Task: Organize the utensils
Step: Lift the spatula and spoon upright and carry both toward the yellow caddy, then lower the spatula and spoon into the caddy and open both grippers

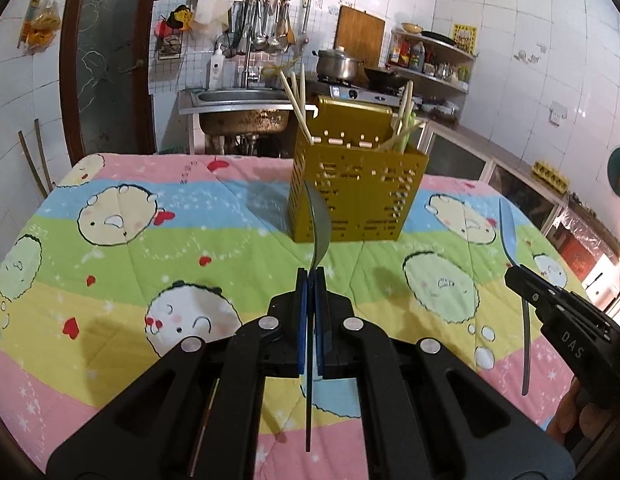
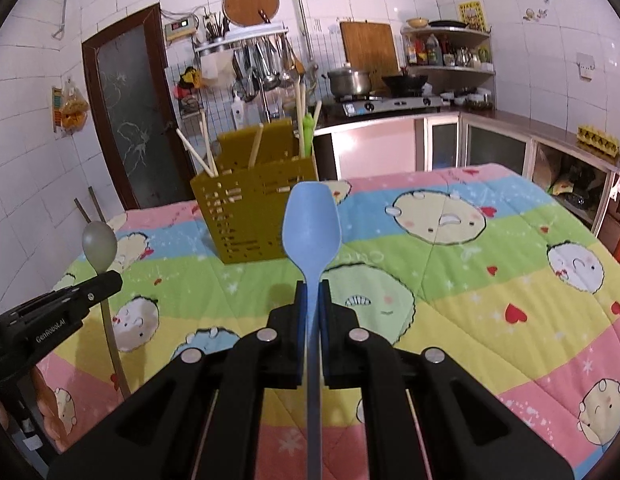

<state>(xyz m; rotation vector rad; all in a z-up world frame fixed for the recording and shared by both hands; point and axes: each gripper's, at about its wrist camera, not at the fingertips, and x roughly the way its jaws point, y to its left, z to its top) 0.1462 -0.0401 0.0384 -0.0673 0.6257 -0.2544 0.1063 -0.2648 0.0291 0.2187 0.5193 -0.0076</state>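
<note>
Left jaws clamped on grey-green spoon [image 1: 318, 224], right jaws on blue spoon [image 2: 311, 228], gold utensil holder [image 1: 357, 196] beyond

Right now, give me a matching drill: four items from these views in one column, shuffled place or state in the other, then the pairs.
Items:
1. blue spoon
2. grey-green spoon
3. chopsticks
4. yellow utensil holder

Places or states:
A. standing on the cartoon quilt
B. clamped in the right gripper, bowl up
C. sticking out of the holder's top
D. clamped in the left gripper, bowl up

Pairs: 1-B, 2-D, 3-C, 4-A
</note>
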